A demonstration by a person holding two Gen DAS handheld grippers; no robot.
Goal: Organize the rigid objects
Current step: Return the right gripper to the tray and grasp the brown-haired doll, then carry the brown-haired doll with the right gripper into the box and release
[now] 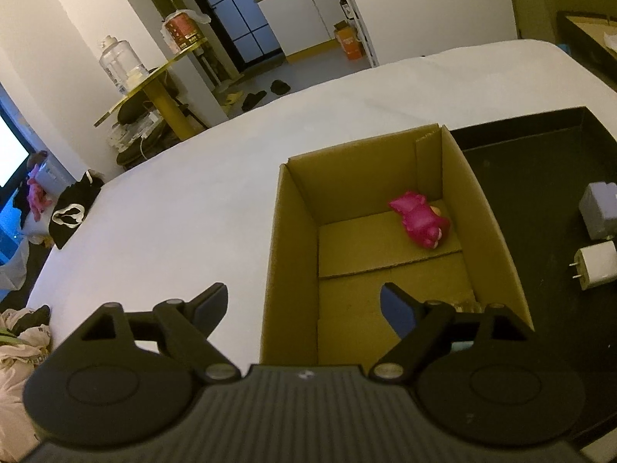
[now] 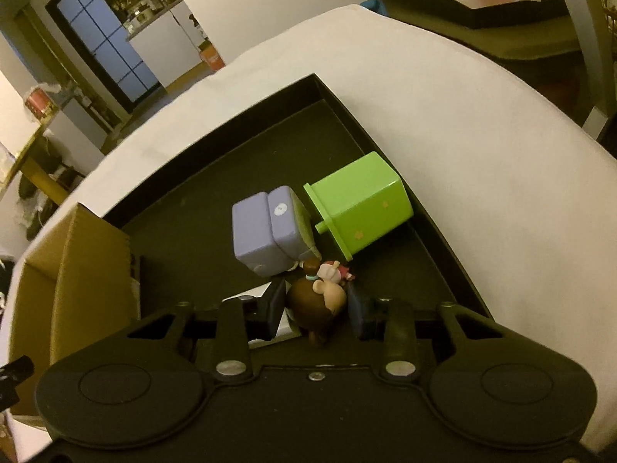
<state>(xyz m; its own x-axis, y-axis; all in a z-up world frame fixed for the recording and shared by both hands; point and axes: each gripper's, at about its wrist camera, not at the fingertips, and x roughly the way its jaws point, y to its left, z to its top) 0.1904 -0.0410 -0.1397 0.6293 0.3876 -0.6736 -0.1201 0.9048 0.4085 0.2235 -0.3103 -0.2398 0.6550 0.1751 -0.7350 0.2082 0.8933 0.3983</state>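
In the left wrist view an open cardboard box [image 1: 293,231] stands on a white surface [image 1: 173,208], with a pink toy [image 1: 418,222] lying at its far right corner. My left gripper [image 1: 304,305] hangs open above the box's near left wall and holds nothing. In the right wrist view my right gripper [image 2: 316,301] is shut on a small brown-haired doll figurine [image 2: 312,306] over the black tray [image 2: 216,162]. Just beyond it lie a lilac box [image 2: 266,227] and a green toy bin [image 2: 362,202] on its side.
A white plug adapter [image 1: 595,264] and the lilac box [image 1: 599,212] lie in the tray to the right of the cardboard box. The cardboard box [image 2: 69,270] borders the tray's left side. Clothes [image 1: 73,208] lie at the surface's left edge, with a round side table [image 1: 154,85] beyond.
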